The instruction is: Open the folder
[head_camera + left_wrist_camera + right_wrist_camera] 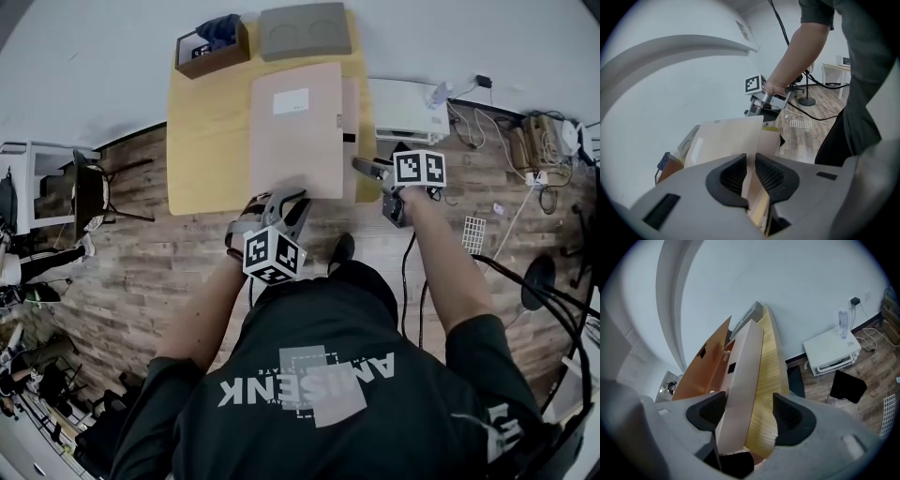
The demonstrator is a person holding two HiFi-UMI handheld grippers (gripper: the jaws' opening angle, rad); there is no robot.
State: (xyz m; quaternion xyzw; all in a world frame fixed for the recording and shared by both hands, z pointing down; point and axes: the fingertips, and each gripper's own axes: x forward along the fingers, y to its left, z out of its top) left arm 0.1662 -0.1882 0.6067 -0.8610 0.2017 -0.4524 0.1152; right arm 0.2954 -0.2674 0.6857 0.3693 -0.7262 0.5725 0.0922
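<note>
beige folder [295, 127] lying flat on the right half of a yellow table [206, 141], white label up, reaching almost to the table's near edge. left gripper [750, 164] at the table's near edge, jaws narrow, pinched on the near edge of the folder's top cover [726, 140]. right gripper [749, 404] at the table's right edge, jaws wide apart, straddling the folder's side strip [743, 371] without squeezing it. brown box [213, 47] and grey tray [305, 30] at the table's far edge, well apart from both grippers.

step in hand, by the look of it: raising the cover. probably best done so: pinch only the cover, not the layers beneath; lift in a slow arc about whichever edge is hinged (not clear from these views), never dragging toward the table's near edge; bring the wide right gripper down onto the lower part if it starts to rise or slide across the table.
</note>
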